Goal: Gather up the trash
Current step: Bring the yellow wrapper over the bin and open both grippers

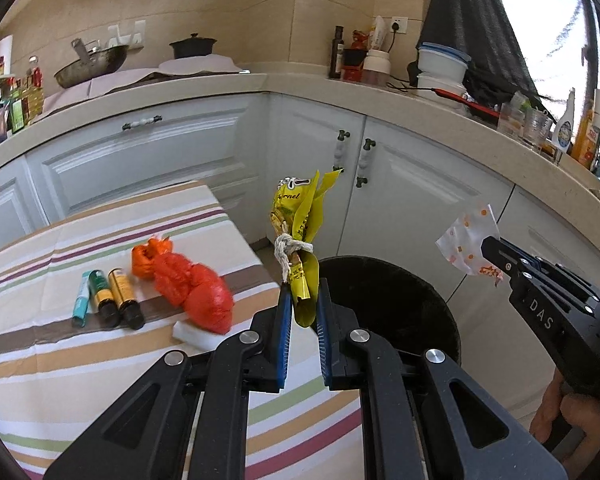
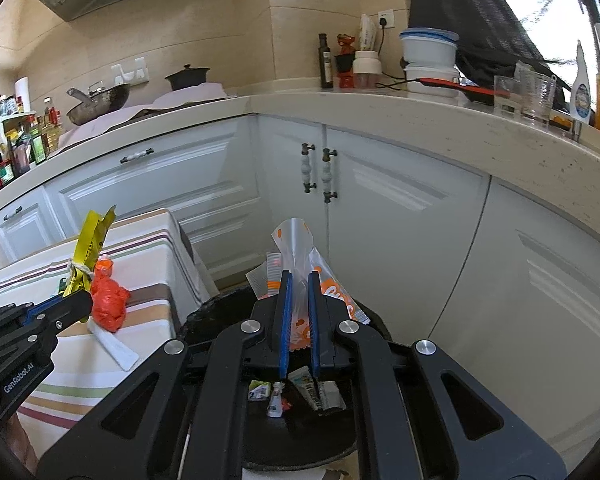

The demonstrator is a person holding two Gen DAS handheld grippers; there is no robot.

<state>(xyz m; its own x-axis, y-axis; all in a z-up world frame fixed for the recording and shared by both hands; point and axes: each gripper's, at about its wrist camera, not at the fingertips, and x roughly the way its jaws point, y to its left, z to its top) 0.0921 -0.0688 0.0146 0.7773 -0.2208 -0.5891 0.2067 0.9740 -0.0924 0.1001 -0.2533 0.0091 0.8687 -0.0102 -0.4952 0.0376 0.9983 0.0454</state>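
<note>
Two grippers: I had both loaded, each clamped on one piece of trash.
Left gripper [image 1: 303,308]: pads pinched on the yellow wrapper [image 1: 300,236], frame centre, standing above the jaws near the bin's rim.
Right gripper [image 2: 298,312]: shut on the spotted plastic bag [image 2: 296,256], centre frame, over the black bin [image 2: 300,432].
Handling: I judged both light, limp and slippery; a pinch near a bunched end holds best.
Remaining: orange bag [image 1: 188,284] and three tubes [image 1: 108,298] on the striped table [image 1: 40,360], lower left.
</note>
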